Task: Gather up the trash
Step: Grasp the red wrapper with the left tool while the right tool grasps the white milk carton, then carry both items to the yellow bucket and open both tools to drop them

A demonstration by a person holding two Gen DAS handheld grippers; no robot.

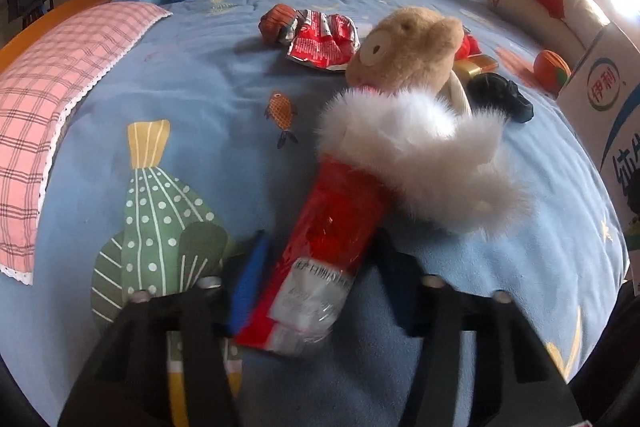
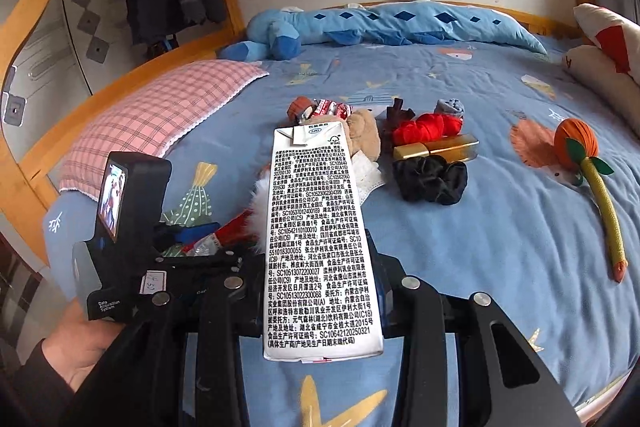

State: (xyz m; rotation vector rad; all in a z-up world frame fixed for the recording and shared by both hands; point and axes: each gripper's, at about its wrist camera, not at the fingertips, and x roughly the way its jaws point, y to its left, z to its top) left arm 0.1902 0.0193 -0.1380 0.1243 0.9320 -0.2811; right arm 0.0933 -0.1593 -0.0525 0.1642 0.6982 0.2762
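My left gripper (image 1: 320,255) has its fingers on both sides of a red and clear plastic wrapper (image 1: 320,247) that lies on the blue bed sheet (image 1: 192,83), its far end under a plush toy's white fur (image 1: 416,147). I cannot tell if the fingers touch it. A crumpled red foil wrapper (image 1: 324,43) lies farther back. My right gripper (image 2: 322,287) is shut on a white milk carton (image 2: 316,227) and holds it above the bed. The left gripper also shows in the right wrist view (image 2: 188,239), at lower left with the wrapper (image 2: 208,243).
A brown plush toy (image 1: 408,51), a black scrunchie (image 2: 432,179), a gold box (image 2: 436,147), red yarn (image 2: 424,127) and an orange carrot toy (image 2: 580,155) lie on the bed. A pink plaid pillow (image 1: 52,99) is at the left, a blue crocodile plush (image 2: 360,23) at the back.
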